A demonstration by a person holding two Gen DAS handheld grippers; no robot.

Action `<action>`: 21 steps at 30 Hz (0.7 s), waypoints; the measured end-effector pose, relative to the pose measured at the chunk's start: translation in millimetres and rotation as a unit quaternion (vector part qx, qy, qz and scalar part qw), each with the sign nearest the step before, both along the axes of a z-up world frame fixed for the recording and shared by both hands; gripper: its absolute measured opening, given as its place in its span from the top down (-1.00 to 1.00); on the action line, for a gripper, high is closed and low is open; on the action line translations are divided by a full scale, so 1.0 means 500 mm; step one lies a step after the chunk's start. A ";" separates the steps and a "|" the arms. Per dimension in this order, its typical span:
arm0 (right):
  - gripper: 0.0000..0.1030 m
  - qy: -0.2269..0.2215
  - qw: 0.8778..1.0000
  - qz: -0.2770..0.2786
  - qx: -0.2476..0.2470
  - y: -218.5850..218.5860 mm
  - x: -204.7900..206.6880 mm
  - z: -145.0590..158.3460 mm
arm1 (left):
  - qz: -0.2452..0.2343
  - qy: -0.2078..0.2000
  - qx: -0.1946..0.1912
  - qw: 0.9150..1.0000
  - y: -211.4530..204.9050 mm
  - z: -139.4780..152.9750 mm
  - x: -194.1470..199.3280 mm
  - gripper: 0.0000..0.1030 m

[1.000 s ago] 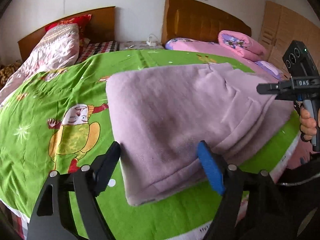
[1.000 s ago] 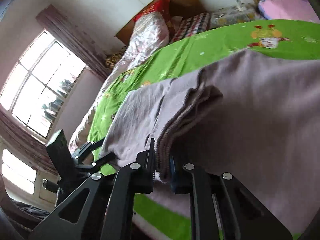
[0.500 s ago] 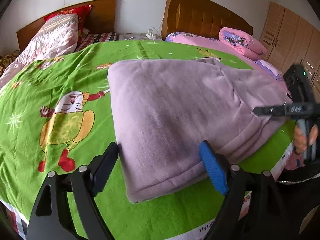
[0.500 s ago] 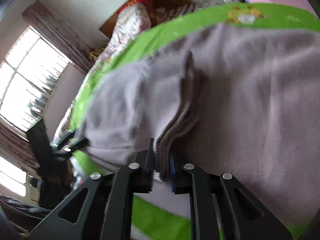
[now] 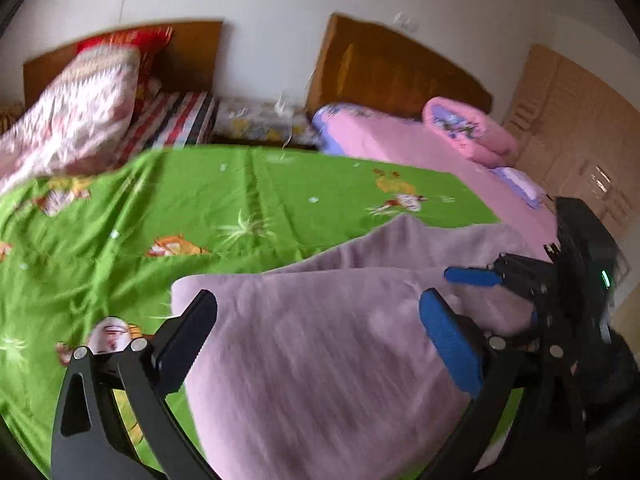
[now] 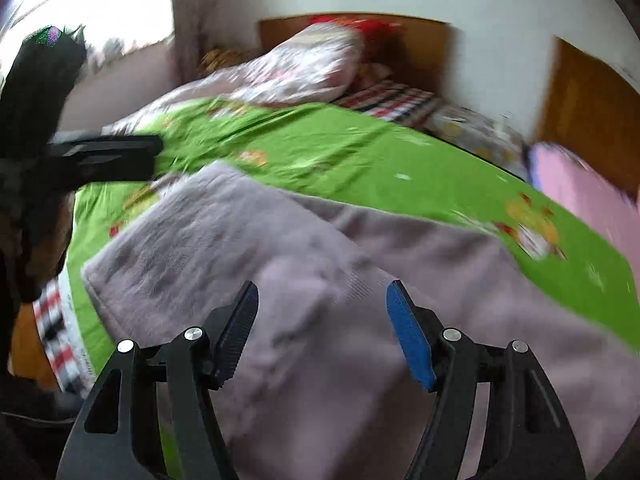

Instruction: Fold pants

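Note:
The lilac pants (image 5: 328, 340) lie folded in a thick pile on the green cartoon bedsheet (image 5: 240, 200), near the bed's front edge. My left gripper (image 5: 320, 320) is open and empty, its fingers hovering over the pile's near end. My right gripper (image 6: 322, 320) is open and empty above the pants (image 6: 312, 272). It also shows in the left wrist view (image 5: 520, 276) at the right, over the pile's right end. The left gripper shows in the right wrist view (image 6: 100, 156) at the left, beside the pile's far corner.
A folded floral quilt (image 5: 72, 120) and wooden headboard (image 5: 180, 52) are at the bed's head. A second bed with pink bedding (image 5: 440, 148) stands to the right, with a wooden wardrobe (image 5: 580, 140) beyond it. A window (image 6: 88, 4) is at the left.
My right gripper has opened and let go of the pants' edge, which now lies on the pile. Both grippers have swung to new angles over the pants; the frames are motion-blurred.

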State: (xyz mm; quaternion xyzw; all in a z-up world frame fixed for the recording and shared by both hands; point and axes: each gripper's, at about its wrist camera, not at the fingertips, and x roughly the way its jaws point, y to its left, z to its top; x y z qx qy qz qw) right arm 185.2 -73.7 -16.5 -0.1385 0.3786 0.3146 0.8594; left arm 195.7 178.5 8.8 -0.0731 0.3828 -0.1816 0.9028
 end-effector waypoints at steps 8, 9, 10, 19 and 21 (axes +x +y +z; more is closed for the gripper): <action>-0.39 0.022 0.999 0.014 -0.024 -0.009 0.049 -0.072 | 0.021 0.071 0.011 0.997 -0.004 -0.116 0.060 -0.96; -0.39 0.025 0.999 0.012 -0.024 -0.015 0.053 -0.072 | 0.023 0.074 0.014 0.997 -0.005 -0.116 0.062 -0.96; -0.39 0.027 0.999 0.007 -0.025 -0.020 0.055 -0.068 | 0.027 0.079 0.025 0.996 -0.007 -0.112 0.063 -0.96; -0.46 0.004 0.998 0.035 -0.059 0.026 0.038 -0.075 | 0.037 0.086 0.085 0.992 -0.026 -0.119 0.136 -0.96; -0.46 0.028 0.999 0.027 -0.029 0.009 0.054 -0.078 | 0.035 0.075 0.098 0.992 -0.033 -0.131 0.141 -0.96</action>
